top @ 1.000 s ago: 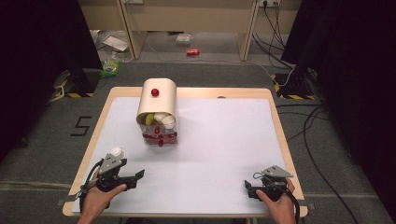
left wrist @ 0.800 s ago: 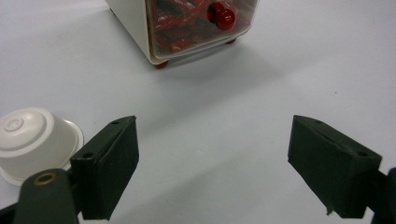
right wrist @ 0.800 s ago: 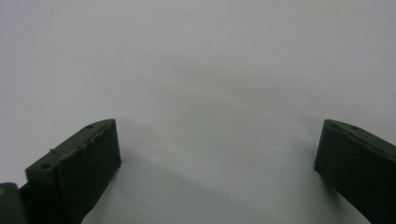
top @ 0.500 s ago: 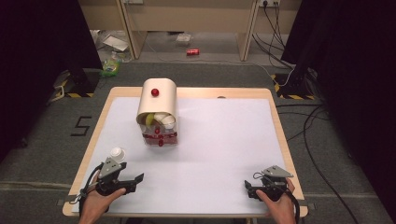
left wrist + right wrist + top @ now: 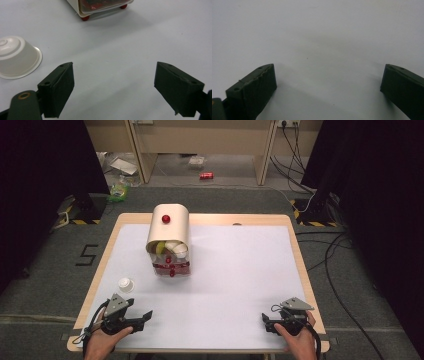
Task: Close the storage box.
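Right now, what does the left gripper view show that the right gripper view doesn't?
The left gripper view has the small white upturned plastic cup beside the left hand-held gripper, plus the red-footed base of the cream bread-bin-style container ahead. The right gripper view has the right hand-held gripper over bare surface. Both share the white table cover and open, empty jaws.

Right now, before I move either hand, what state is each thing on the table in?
left gripper: open, nothing between its jaws, low over the table.
right gripper: open, nothing between its jaws, low over the table.
small white cup: upside down on the mat, beside the left gripper, untouched.
bread box: roll lid partly raised, items showing inside.
clear drawer: under the box, holds red items.
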A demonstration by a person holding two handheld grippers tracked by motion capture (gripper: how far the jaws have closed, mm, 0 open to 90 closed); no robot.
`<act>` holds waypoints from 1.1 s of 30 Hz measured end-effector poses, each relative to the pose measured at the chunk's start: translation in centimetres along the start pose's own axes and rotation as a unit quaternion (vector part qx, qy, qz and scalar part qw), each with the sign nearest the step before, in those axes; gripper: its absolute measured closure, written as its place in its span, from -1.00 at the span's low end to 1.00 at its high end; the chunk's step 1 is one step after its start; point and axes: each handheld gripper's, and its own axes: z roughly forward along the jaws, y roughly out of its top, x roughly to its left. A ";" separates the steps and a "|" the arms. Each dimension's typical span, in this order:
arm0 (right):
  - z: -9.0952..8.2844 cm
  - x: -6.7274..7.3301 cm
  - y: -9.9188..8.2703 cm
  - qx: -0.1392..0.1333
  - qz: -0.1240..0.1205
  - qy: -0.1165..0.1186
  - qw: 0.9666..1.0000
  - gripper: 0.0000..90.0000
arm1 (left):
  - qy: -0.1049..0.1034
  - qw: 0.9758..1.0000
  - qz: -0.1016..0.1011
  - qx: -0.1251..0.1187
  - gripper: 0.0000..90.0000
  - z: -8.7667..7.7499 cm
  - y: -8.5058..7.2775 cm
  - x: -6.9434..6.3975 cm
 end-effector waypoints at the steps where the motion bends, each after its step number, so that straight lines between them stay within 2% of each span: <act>1: 0.0 0.0 0.0 0.000 0.000 0.000 1.000 -0.99 | 0.003 1.000 0.003 -0.003 -0.64 0.0 -0.1 0.0; 16: 0.0 0.0 0.0 0.000 0.000 0.000 1.000 -0.99 | 0.008 1.000 0.016 0.003 -0.66 0.1 -1.0 0.1; 27: 0.0 0.0 0.0 0.000 0.000 0.000 1.000 -0.99 | 0.007 1.000 0.014 0.006 -0.66 0.0 -1.7 0.0; 33: 0.0 0.0 0.0 0.000 0.000 0.000 1.000 -0.99 | 0.014 1.000 0.019 0.011 -0.66 0.0 -2.1 -0.1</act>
